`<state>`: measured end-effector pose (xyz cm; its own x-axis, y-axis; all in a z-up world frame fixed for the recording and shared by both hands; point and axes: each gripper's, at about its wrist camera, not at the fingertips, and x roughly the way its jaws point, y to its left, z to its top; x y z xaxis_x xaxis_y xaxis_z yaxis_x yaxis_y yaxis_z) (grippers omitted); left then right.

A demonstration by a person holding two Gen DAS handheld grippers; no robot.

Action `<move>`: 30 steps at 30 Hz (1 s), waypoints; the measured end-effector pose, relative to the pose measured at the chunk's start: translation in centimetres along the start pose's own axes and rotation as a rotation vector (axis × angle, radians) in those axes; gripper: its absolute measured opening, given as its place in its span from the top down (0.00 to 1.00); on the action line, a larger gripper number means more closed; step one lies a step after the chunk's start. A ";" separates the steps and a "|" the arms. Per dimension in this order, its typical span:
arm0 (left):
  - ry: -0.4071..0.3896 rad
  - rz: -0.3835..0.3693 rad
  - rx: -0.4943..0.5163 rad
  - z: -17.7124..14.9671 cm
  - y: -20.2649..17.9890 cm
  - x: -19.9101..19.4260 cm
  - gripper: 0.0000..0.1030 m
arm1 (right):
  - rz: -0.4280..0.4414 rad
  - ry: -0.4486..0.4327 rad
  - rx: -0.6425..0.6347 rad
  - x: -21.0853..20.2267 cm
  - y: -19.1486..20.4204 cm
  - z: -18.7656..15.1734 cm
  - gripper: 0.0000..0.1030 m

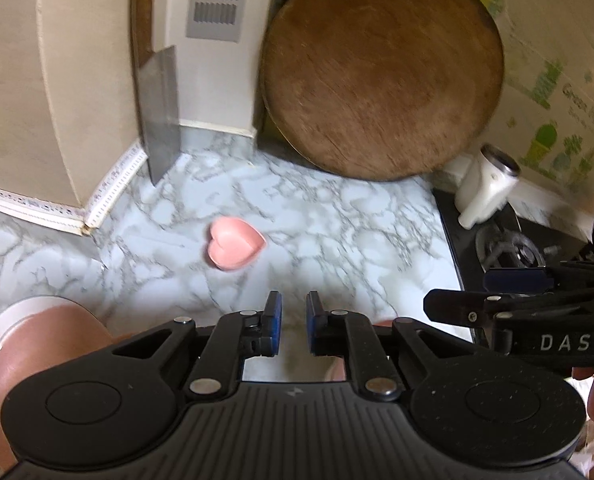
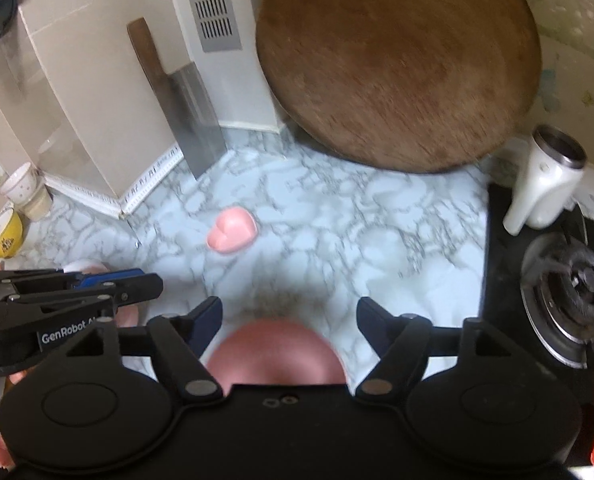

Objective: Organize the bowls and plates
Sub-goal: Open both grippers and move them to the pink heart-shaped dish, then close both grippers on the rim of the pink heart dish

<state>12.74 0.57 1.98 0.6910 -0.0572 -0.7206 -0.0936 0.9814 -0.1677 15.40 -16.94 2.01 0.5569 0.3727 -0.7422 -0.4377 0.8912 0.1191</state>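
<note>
The marbled worktop [image 2: 337, 216] is carrying everything, with the round wooden board [image 2: 397, 64] leaning against the wall, out of your way. You are hovering your right hand-held gripper [image 2: 289, 316], jaws spread wide, over a pink bowl [image 2: 275, 354], probably to straddle it. Your left hand-held gripper [image 1: 293, 326] is nearly closed on nothing. The small heart dish [image 1: 233, 244] is sitting alone mid-worktop, likely awaiting collection.
</note>
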 end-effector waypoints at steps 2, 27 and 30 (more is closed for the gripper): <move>-0.014 0.007 -0.021 0.5 0.6 0.0 0.86 | 0.012 -0.008 -0.006 0.5 0.1 0.9 0.25; 0.060 0.205 -0.190 5.1 6.1 10.3 0.25 | 0.165 0.198 0.056 16.1 -0.3 9.8 0.10; 0.086 0.215 -0.188 5.2 6.2 11.8 0.25 | 0.162 0.236 0.063 18.2 -0.6 10.0 0.13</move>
<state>24.08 6.99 -4.05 0.5787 0.1248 -0.8059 -0.3674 0.9221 -0.1211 32.85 -8.06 -4.99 0.3008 0.4474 -0.8422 -0.4588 0.8421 0.2835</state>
